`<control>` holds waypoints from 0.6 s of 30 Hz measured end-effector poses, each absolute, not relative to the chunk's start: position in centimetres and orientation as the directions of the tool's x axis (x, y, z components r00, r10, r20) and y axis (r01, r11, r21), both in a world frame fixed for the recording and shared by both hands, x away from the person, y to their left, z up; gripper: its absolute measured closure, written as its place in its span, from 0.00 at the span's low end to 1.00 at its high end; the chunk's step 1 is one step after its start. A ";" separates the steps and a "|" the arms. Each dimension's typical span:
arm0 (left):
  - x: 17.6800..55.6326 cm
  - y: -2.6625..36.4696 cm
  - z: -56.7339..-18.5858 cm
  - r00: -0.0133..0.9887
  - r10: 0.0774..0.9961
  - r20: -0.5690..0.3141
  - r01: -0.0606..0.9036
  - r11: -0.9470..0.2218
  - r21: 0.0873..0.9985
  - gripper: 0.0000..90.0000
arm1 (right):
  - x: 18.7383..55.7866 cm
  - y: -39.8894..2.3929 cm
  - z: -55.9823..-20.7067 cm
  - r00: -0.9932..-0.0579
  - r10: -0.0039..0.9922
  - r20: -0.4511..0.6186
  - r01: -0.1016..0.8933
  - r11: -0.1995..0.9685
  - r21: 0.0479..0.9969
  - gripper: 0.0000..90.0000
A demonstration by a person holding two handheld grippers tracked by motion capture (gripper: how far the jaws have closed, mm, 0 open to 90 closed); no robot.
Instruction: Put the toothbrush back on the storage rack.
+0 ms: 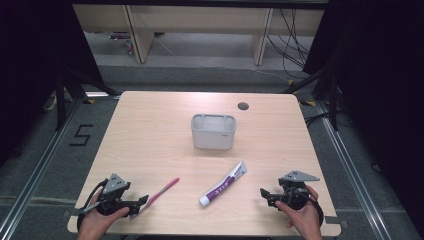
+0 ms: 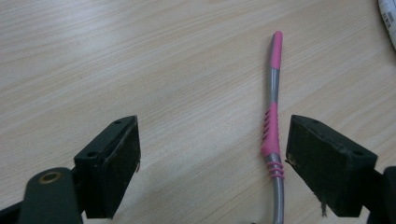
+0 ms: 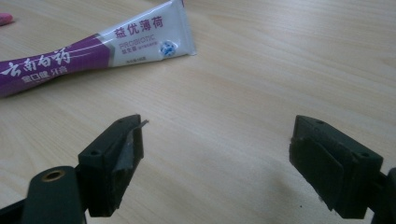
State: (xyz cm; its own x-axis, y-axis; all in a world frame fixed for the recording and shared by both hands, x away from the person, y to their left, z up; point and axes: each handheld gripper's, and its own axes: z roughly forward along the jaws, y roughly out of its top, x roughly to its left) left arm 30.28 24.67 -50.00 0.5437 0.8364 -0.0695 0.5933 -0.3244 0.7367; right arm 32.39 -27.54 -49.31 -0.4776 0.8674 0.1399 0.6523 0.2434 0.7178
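My left gripper (image 2: 212, 154) is spread wide around the toothbrush (image 2: 272, 135), which lies nearer my right jaw. I should centre it before squeezing. My right gripper (image 3: 215, 158) gapes empty, toothpaste (image 3: 93, 49) ahead.

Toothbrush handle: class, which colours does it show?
Pink and grey toothbrush, clearest in the left gripper view.

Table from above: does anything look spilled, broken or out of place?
Nothing stands out. The toothbrush and toothpaste tube lie flat and apart on the table, intact; the grey holder stands upright.
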 end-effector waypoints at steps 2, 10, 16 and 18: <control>30.3 24.7 -49.9 0.545 0.836 -0.067 0.591 -0.327 0.737 0.19 | 32.5 -27.7 -49.4 -0.484 0.864 0.137 0.639 0.242 0.730 0.21; 30.1 24.6 -49.9 0.565 0.822 -0.069 0.572 -0.330 0.751 0.38 | 32.5 -27.7 -49.4 -0.482 0.869 0.110 0.640 0.264 0.722 0.22; 29.2 24.3 -49.3 0.609 0.792 -0.045 0.485 -0.326 0.811 0.70 | 32.6 -27.5 -49.5 -0.486 0.864 0.134 0.643 0.250 0.724 0.22; 29.0 24.2 -49.1 0.616 0.786 -0.049 0.479 -0.324 0.816 0.84 | 32.7 -27.4 -49.5 -0.487 0.864 0.127 0.642 0.256 0.723 0.22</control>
